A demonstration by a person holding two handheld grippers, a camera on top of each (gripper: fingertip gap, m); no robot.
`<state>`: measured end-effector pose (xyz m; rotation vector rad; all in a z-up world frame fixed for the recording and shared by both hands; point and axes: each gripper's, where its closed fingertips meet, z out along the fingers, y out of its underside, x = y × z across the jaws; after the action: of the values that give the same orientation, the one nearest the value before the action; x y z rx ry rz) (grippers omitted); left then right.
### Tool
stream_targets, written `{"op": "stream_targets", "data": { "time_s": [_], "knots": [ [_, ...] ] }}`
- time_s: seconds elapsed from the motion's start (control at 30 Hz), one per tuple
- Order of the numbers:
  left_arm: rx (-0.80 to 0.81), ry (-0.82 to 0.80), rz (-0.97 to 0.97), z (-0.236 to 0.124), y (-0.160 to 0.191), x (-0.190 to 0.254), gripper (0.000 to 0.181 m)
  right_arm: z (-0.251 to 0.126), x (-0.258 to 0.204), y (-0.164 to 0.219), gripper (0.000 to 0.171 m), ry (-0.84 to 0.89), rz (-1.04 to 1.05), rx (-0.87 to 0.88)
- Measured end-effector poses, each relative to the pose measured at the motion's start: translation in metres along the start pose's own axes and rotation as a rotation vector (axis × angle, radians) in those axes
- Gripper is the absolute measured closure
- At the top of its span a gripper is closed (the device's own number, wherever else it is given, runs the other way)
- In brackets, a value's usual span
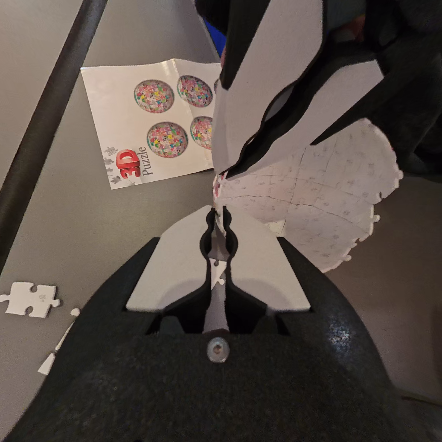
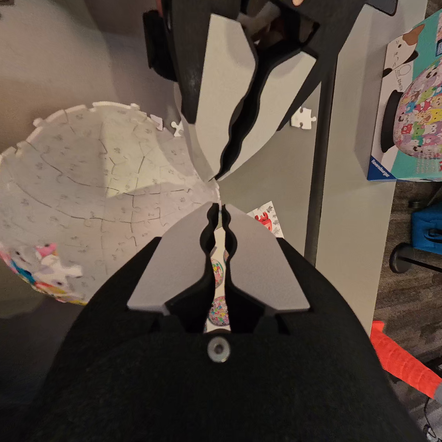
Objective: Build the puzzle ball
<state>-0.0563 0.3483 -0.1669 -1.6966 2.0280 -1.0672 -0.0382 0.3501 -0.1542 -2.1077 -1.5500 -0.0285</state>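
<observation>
Right now the half-built puzzle ball hangs above the grey desk, held at one edge by both grippers. It is an open shell: the pale numbered backs of the pieces face both cameras, and a strip of the colourful printed outside shows at its lower left in the right wrist view.

The left gripper has its jaws closed on the shell's rim, with only a thin slit between them. The right gripper meets the same rim from the opposite side, its jaws likewise pinched on the edge, so the tips of the two grippers almost touch across the shell.

Beyond the shell in the left wrist view, an instruction leaflet with pictures of finished balls lies flat on the desk. Near the left gripper's body, a loose puzzle piece lies face down on the desk, with bits of others just beside it. Past the shell in the right wrist view, the puzzle box sits at the desk's edge, and another loose white piece lies between it and the shell.
</observation>
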Motion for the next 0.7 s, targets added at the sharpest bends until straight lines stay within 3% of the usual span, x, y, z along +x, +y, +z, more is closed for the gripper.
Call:
{"op": "stream_targets", "data": {
  "time_s": [0.23,0.37,0.7],
  "knots": [
    [0.109,0.078,-0.050,-0.011,-0.011,0.001,0.170,-0.001,0.003,0.000,0.169,0.008,-0.009,-0.007],
    [0.167,0.096,-0.131,-0.015,-0.014,-0.019,0.178,0.000,0.005,0.000,0.169,-0.010,-0.001,-0.005],
    [0.004,0.090,-0.073,0.024,-0.003,-0.034,0.181,0.002,0.011,0.000,0.169,-0.016,0.016,0.007]
  ]
}}
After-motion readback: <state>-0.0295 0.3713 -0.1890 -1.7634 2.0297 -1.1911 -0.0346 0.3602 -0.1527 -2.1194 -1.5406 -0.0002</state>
